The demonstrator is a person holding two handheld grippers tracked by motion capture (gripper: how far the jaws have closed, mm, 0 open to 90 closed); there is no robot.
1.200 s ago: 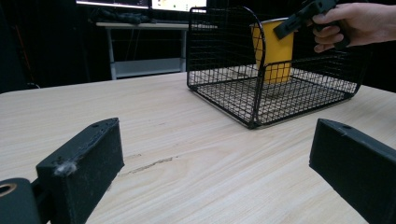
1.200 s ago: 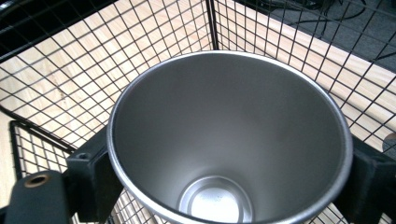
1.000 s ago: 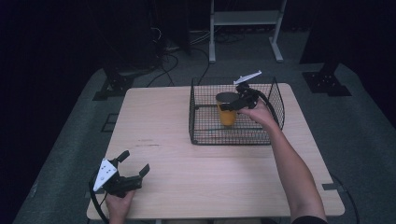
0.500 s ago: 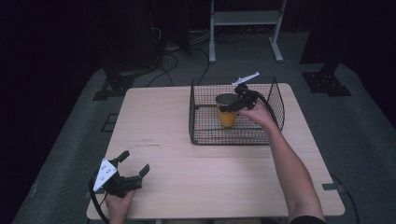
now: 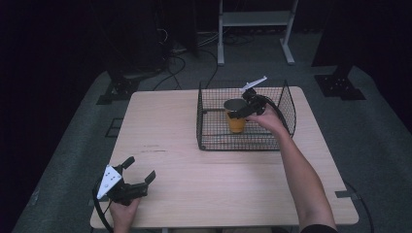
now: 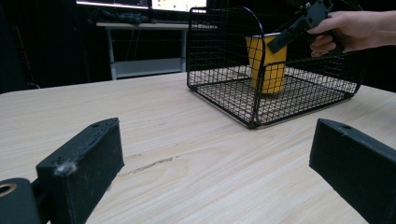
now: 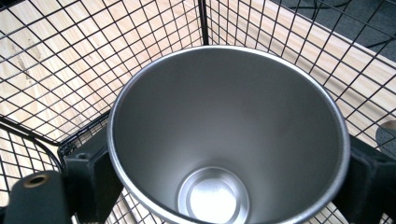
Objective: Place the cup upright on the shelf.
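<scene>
One yellow steel-lined cup (image 5: 236,116) stood in one wire basket (image 5: 210,127), pinched by the right gripper (image 5: 244,109); the left gripper (image 5: 135,177) lay spread; no writing was readable.

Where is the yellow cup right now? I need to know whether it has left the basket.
In the high view the yellow cup stands upright inside the wire basket at the table's far right, with the right gripper closed around it.

A yellow-orange cup (image 5: 236,122) with a plain silver-grey metal inside stands in a black wire basket (image 5: 209,127) of square mesh, on a pale wood-grain surface (image 5: 165,141), and each black hand-held gripper, right (image 5: 240,113) and left (image 5: 139,174), carries a light grey plate.
</scene>
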